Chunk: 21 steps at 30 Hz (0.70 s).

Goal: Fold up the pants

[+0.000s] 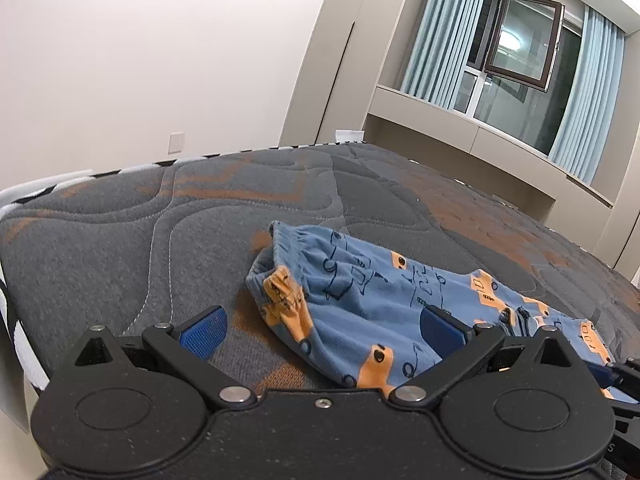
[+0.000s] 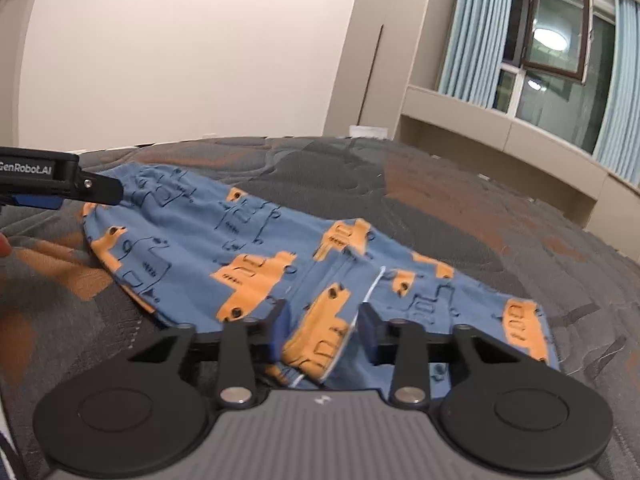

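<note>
Small blue pants (image 1: 360, 300) printed with orange trucks lie crumpled on a grey and orange quilted mattress (image 1: 160, 220). The waistband end points to the far left. My left gripper (image 1: 324, 332) stands wide open low over the near edge of the pants, cloth lying between its blue pads without touching them. In the right wrist view the pants (image 2: 208, 240) stretch across the mattress. My right gripper (image 2: 324, 332) has its pads pressed on a raised fold of the cloth with an orange truck on it. The left gripper's black finger (image 2: 96, 190) reaches in over the waistband at the upper left.
The mattress edge with black and white striped trim (image 1: 16, 320) runs close on the left. A white wall, beige cabinets (image 1: 460, 136) and a window with light blue curtains (image 1: 448, 40) stand beyond the bed. A fingertip (image 2: 3, 246) shows at the left edge.
</note>
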Motion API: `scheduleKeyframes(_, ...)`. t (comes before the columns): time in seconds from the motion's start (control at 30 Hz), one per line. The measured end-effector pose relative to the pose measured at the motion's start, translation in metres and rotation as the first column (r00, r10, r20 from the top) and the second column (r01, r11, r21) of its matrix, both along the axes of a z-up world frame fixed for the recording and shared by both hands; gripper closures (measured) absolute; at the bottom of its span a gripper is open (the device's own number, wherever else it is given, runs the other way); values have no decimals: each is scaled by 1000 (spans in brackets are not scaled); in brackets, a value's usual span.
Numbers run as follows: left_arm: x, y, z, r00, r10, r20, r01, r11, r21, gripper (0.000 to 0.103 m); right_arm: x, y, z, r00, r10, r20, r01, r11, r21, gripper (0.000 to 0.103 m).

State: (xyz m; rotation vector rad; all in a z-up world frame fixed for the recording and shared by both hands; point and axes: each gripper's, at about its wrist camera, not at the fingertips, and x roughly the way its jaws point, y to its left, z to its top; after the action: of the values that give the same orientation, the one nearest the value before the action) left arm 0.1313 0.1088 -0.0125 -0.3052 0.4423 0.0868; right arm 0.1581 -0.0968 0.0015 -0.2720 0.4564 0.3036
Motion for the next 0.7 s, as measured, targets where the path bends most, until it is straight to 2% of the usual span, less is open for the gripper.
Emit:
scheduleKeyframes(0.1, -3, 3, -3, 1000, 8, -5, -8, 1000, -10, 1, 0, 4, -3, 1000, 12, -22, -12, 1000, -2, 84)
scheduleKeyframes(0.17, -4, 6, -3, 1000, 14, -6, -14, 1000, -14, 1, 1, 2, -2, 999, 13, -37, -12, 999, 32, 95)
scheduleKeyframes(0.23, -6, 7, -3, 1000, 18, -7, -18, 1000, -15, 1, -1, -1, 1, 999, 7, -40, -5, 998, 59, 99)
scheduleKeyframes(0.47, -9, 10, -2, 999, 36, -14, -36, 999, -14, 1, -8, -7, 8, 999, 13, -53, -6, 990, 138, 100)
scheduleKeyframes(0.63, -8, 10, -5, 999, 42, -29, -43, 999, -14, 1, -9, -2, 6, 997, 33, -70, -24, 992, 120, 100)
scheduleKeyframes(0.7, -7, 9, -6, 999, 42, -33, -42, 999, -9, 1, -9, 2, 4, 996, 47, -72, -42, 996, 77, 97)
